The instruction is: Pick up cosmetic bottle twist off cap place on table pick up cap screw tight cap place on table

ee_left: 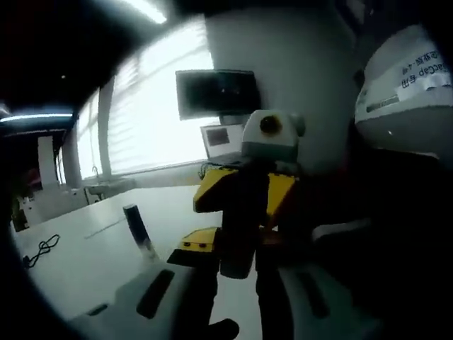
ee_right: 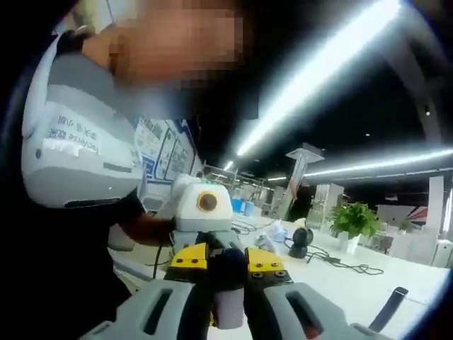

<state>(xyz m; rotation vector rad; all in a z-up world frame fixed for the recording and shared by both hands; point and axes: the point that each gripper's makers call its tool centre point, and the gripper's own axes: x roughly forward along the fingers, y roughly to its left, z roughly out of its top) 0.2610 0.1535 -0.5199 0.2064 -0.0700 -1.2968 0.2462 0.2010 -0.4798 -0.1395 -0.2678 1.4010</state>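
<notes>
Here I have both tongs raised above the bench (ee_left: 106,248) and facing each other, with the cosmetic bottle between them. In the left gripper view my left tongs (ee_left: 237,283) are clenched on the dark lower body of the cosmetic bottle (ee_left: 237,244), which rises from between the jaws. From the far side the right tongs (ee_left: 244,191), with yellow jaws, close around its upper end. In the right gripper view the same meeting shows from the other side: my right tongs (ee_right: 230,297) grasp the dark cap (ee_right: 228,273) at the bottle's end, and the left tongs (ee_right: 226,265) stand just beyond it.

A slim dark tube (ee_left: 138,230) stands on the bench well apart from my work, and a black cable (ee_left: 42,248) lies further off. I leave both alone.

I judge this to be a twisting step at the cap, though I cannot tell whether it is coming off or going on. To do it well I should keep the left tongs steady as the anchor and turn only the right. The two should stay in line so the thread does not bind. I should hold firmly but not crush, and keep the bottle over the bench in case the cap slips.
</notes>
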